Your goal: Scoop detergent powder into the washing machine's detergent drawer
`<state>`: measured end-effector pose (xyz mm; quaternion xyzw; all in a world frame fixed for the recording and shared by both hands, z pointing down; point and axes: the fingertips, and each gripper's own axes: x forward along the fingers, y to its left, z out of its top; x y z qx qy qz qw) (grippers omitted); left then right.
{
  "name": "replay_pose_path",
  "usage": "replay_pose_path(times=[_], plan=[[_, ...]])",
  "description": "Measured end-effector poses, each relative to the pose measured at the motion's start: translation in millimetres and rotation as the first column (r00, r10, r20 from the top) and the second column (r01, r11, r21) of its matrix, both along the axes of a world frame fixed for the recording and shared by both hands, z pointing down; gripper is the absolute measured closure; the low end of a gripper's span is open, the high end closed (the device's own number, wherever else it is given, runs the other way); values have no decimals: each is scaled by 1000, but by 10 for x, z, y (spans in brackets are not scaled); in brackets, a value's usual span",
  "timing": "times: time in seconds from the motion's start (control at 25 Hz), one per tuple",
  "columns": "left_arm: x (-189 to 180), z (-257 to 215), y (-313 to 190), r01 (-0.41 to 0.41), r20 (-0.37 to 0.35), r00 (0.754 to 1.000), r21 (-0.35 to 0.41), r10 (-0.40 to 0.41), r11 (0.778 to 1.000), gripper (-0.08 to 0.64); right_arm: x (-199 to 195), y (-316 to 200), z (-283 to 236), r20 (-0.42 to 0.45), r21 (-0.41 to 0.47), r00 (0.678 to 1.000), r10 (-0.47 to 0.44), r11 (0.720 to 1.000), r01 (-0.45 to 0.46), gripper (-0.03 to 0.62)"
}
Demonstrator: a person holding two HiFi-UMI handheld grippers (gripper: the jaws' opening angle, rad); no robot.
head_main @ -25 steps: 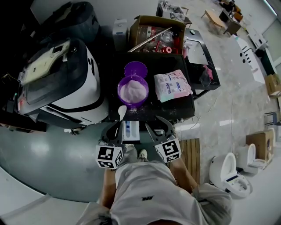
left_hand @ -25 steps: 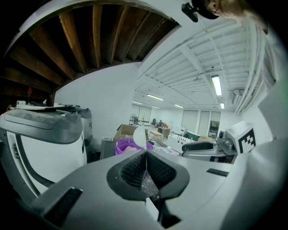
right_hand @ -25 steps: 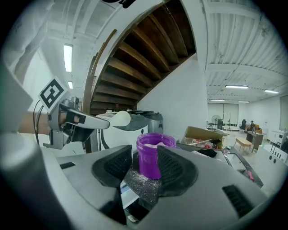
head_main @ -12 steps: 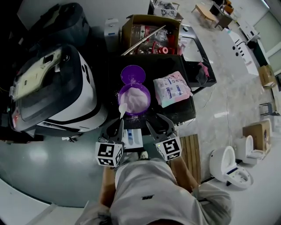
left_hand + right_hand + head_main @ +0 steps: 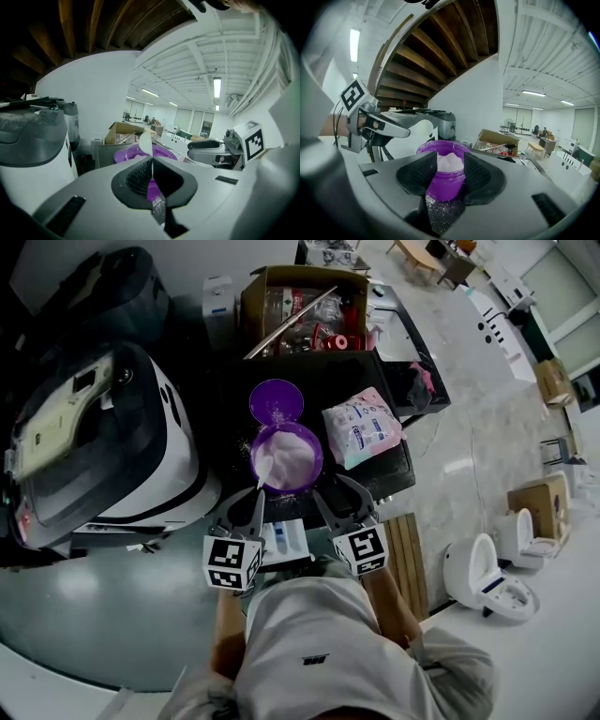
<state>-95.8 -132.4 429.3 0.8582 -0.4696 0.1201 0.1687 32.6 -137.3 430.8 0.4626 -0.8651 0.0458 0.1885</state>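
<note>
Now pinching white plastic spoon (image 5: 263, 468) by handle in clenched left gripper (image 5: 151, 161), bowl over near rim of round purple powder tub (image 5: 286, 457), likely for dip. Holding right gripper (image 5: 339, 495) released beside tub, probably to steady. Placed white detergent drawer (image 5: 284, 538) just person-side of tub, for short carry.

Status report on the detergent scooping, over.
Left gripper shut on spoon, bowl at the powder. Right gripper open, purple tub just ahead of its jaws. Lid off, behind tub; nothing blocking.
</note>
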Motion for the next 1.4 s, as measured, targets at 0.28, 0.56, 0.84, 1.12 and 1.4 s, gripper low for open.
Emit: replay_pose_path(times=[0.28, 0.56, 0.84, 1.12, 1.4], plan=[[-20, 130, -138, -12, 13, 1000, -50, 12, 999, 543, 30, -307, 8, -27, -6, 1000, 2, 1000, -3, 414], [21, 270, -237, 15, 43, 999, -111, -11, 994, 543, 69, -741, 150, -21, -86, 998, -51, 995, 49, 414], [82, 359, -368, 68, 83, 995, -164, -55, 984, 543, 0, -1151, 393, 2, -192, 991, -136, 972, 134, 414], [90, 453, -453, 118, 120, 988, -209, -94, 971, 543, -113, -1353, 672, 8, -321, 974, -225, 922, 215, 414], [106, 478, -476, 125, 132, 986, -220, -97, 967, 543, -216, -1415, 836, 23, -427, 970, -241, 875, 228, 459]])
